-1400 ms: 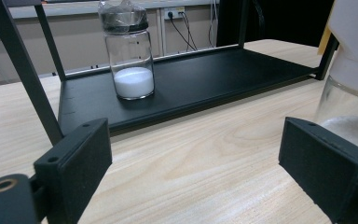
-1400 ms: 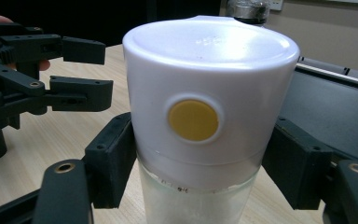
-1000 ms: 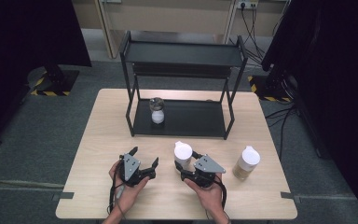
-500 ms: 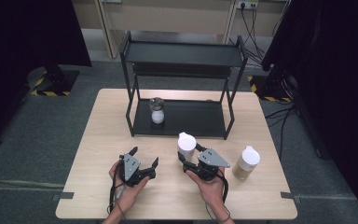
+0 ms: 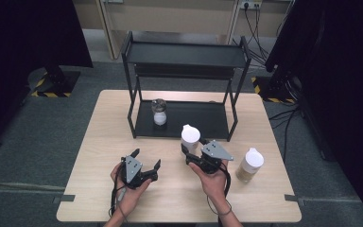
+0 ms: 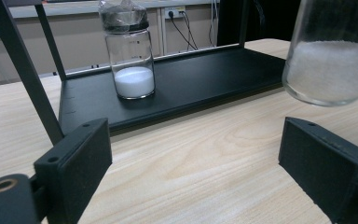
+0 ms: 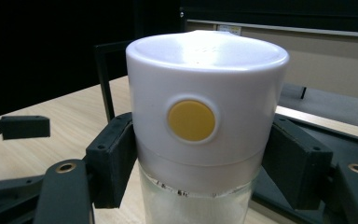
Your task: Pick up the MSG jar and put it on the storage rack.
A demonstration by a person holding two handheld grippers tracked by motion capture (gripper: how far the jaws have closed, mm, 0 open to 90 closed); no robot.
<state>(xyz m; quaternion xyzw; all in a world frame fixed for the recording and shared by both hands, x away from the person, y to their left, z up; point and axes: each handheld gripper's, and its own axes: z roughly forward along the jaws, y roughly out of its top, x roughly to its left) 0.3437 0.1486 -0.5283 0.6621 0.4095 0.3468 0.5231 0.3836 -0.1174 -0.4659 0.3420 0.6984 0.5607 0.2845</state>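
While my right gripper (image 5: 189, 152) is clamped on the white-capped jar (image 5: 190, 137), one jaw pressing each side just under the cap, the jar hangs lifted off the table (image 5: 99, 142) in front of the black shelf rack (image 5: 184, 52); in the left gripper view its glass bottom, holding white powder, floats clear of the wood. In the right gripper view the cap shows a round yellow spot facing me. My left gripper (image 5: 146, 163) rests low near the table's front edge with its jaws spread apart and nothing between them, well apart from the jar. Ahead of it, on the rack's bottom shelf (image 5: 203, 118), stands a small glass jar (image 5: 159, 111) with a dark lid and a layer of white powder, upright toward the shelf's left end. The rack's front right post (image 5: 233, 113) rises just beyond the jar I hold, and the upper shelf spans above the lower one. To my right, a second white-capped jar (image 5: 249, 165) with tan contents stands upright on the table, near my right hand (image 5: 212, 182) but not touching it.
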